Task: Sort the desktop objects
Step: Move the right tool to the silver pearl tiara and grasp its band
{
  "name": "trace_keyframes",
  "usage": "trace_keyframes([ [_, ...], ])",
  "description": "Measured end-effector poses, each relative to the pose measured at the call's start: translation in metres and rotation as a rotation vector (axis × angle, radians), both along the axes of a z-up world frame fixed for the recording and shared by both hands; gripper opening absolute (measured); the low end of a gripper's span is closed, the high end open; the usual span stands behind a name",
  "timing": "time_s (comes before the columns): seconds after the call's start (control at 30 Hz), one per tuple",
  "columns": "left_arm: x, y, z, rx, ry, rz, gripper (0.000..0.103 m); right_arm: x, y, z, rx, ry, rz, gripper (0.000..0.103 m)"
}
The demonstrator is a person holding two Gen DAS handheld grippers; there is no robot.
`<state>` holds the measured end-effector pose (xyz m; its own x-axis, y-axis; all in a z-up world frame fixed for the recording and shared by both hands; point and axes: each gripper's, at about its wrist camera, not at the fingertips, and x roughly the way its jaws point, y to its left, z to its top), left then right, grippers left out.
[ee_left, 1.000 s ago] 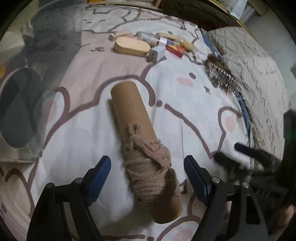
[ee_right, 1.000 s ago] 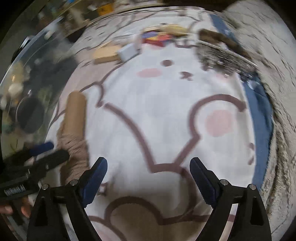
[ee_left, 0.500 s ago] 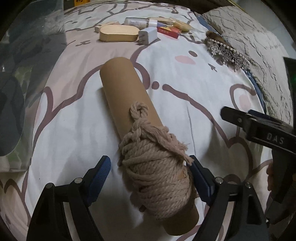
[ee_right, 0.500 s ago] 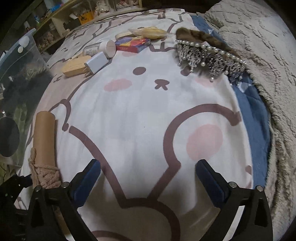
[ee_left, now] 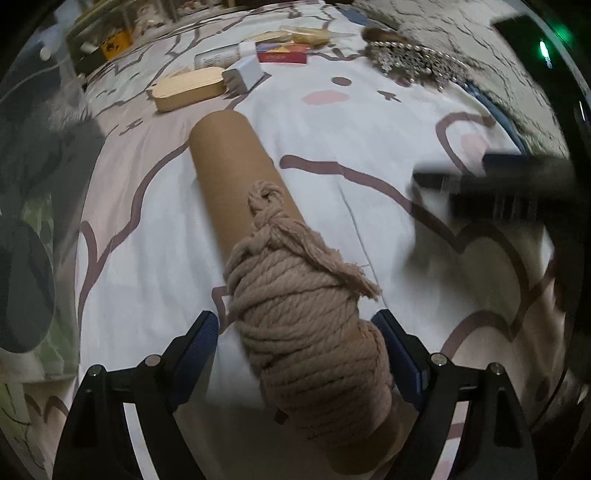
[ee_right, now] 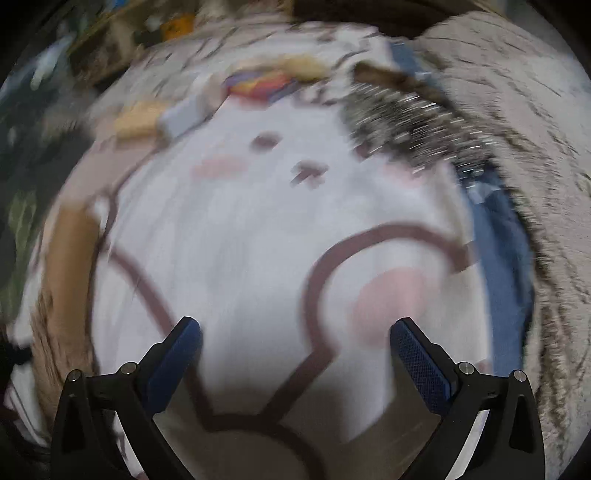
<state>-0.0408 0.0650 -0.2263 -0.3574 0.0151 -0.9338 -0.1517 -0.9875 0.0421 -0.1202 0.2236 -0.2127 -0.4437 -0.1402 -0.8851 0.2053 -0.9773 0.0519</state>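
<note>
A brown cardboard tube (ee_left: pixel 236 173) wound with beige rope (ee_left: pixel 306 325) lies on a cartoon-print sheet (ee_left: pixel 155 280). My left gripper (ee_left: pixel 299 332) is open, its blue pads on either side of the roped end; contact is not clear. The tube also shows, blurred, at the left of the right wrist view (ee_right: pixel 70 258). My right gripper (ee_right: pixel 295 343) is open and empty over bare sheet (ee_right: pixel 258 240); it appears blurred at the right of the left wrist view (ee_left: pixel 498 181).
At the far end lie a wooden oval block (ee_left: pixel 188 92), a white charger (ee_left: pixel 245 74), a white tube (ee_left: pixel 221 57), a red box (ee_left: pixel 282 55), a snack packet (ee_left: pixel 303 35) and a beaded hairpiece (ee_left: pixel 417 61). A grey textured blanket (ee_right: pixel 535 129) lies right, a clear bin (ee_left: pixel 33 155) left.
My left gripper has moved forward so the roped end of the tube now sits between its pads. The right gripper is moving; its view is now blurred.
</note>
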Motion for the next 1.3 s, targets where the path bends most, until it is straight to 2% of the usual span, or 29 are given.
trace_keyframes([
  [0.13,0.005,-0.008,0.004,0.021,-0.028,-0.008,0.078,-0.015,0.048,0.025,-0.184,0.105,-0.192,0.103],
  [0.2,0.005,-0.013,0.007,0.014,-0.048,-0.012,0.078,-0.02,0.068,0.033,-0.258,0.15,-0.251,0.103],
  [0.33,0.004,-0.025,0.021,-0.011,-0.059,0.019,0.08,-0.033,0.079,0.038,-0.268,0.202,-0.253,0.103],
  [0.4,0.003,-0.031,0.025,-0.022,-0.054,0.04,0.087,-0.04,0.078,0.034,-0.277,0.196,-0.236,0.094],
  [0.43,0.003,-0.033,0.025,-0.034,-0.05,0.055,0.093,-0.042,0.077,0.033,-0.27,0.192,-0.234,0.08],
  [0.47,0.002,-0.035,0.024,-0.042,-0.048,0.068,0.098,-0.043,0.076,0.031,-0.261,0.186,-0.233,0.072],
  [0.57,-0.002,-0.034,0.012,-0.016,-0.075,0.087,0.099,-0.048,0.073,0.021,-0.284,0.163,-0.185,0.057],
  [0.63,-0.005,-0.032,0.004,0.006,-0.098,0.101,0.099,-0.049,0.075,0.016,-0.283,0.157,-0.18,0.054],
  [0.9,-0.016,-0.043,-0.012,0.092,-0.122,0.217,0.103,-0.066,0.084,0.0,-0.337,0.14,-0.214,0.054],
  [1.0,-0.018,-0.047,-0.015,0.107,-0.113,0.255,0.103,-0.071,0.079,-0.002,-0.314,0.147,-0.241,0.057],
  [1.07,-0.02,-0.045,-0.015,0.088,-0.11,0.261,0.103,-0.075,0.073,-0.003,-0.3,0.144,-0.247,0.074],
  [1.2,-0.023,-0.047,-0.015,0.085,-0.105,0.272,0.103,-0.081,0.058,-0.003,-0.214,0.158,-0.252,0.076],
  [1.3,-0.025,-0.048,-0.014,0.08,-0.096,0.275,0.103,-0.088,0.054,-0.007,-0.166,0.158,-0.302,0.076],
])
